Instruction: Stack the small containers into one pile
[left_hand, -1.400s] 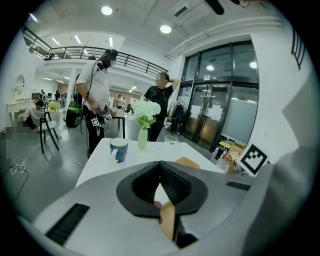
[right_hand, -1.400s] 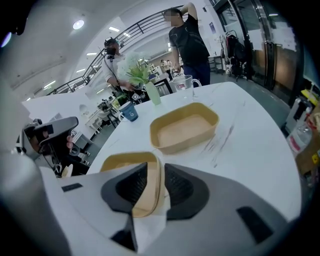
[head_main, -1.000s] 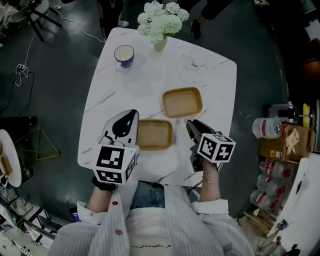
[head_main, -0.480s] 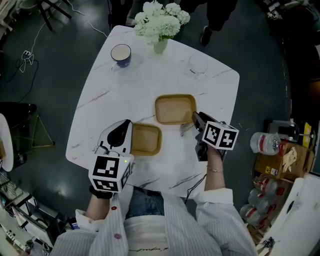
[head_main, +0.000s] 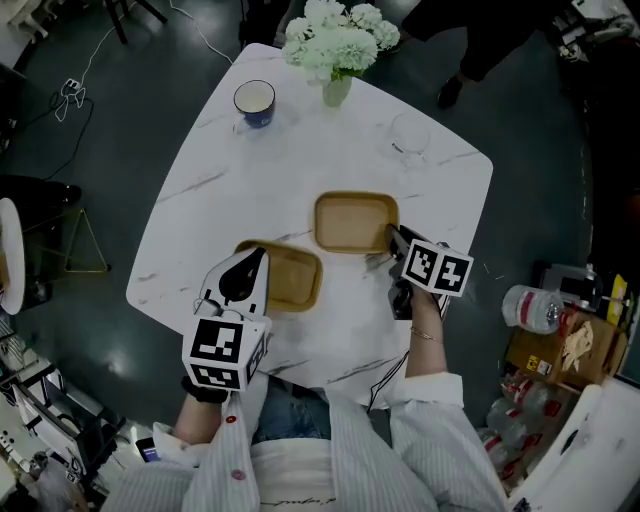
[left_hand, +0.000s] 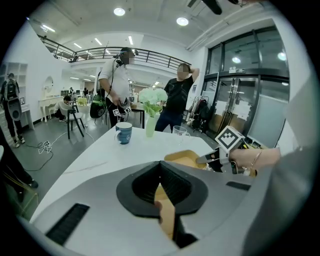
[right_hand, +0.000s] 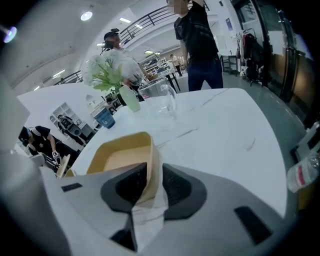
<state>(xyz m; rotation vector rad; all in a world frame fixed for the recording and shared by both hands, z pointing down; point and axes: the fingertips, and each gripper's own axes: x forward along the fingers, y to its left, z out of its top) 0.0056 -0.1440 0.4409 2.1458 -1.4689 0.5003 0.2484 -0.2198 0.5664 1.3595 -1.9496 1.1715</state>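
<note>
A person at a white marble worktop (head_main: 300, 170) works two tan trays with a hand-held gripper in each hand. At left, the left hand-held gripper (head_main: 252, 262) reaches over the near end of the left tray (head_main: 297, 278), its jaws pinching that tray's tan wall. A blue mug (head_main: 254, 102) with a pale inside stands at the far left edge. The left tray lies flat on the worktop, its floor bare. Beyond it, a pale green vase (head_main: 336, 90) holds white flowers (head_main: 335, 40). The right tray (head_main: 352, 222), also bare inside, lies just beyond and right of the left one, their corners close. The right hand-held gripper (head_main: 393, 238) straddles its right wall, the jaws spread and just opening, with worktop showing beside the wall. A clear glass (head_main: 410, 135) stands farther back.
</note>
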